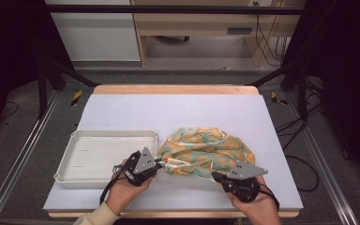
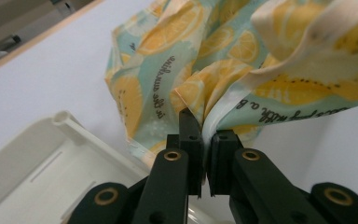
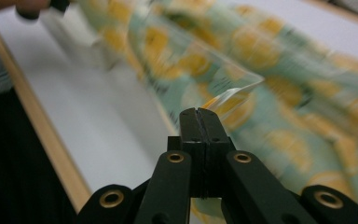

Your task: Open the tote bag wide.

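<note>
Two grippers, left (image 1: 158, 163) and right (image 1: 214, 176), pinch lemon cloth (image 1: 206, 149) (jaws clenched); hard tug may slip it loose.

The lemon-print cloth (image 2: 242, 60) carries lines of small dark cursive lettering between the fruit slices. It runs sideways and upside down there, and no whole word of it reads with certainty.

cloth (image 1: 206, 150) on table (image 1: 187, 110), right of tray (image 1: 108, 154); grippers at cloth's near edge.
</note>
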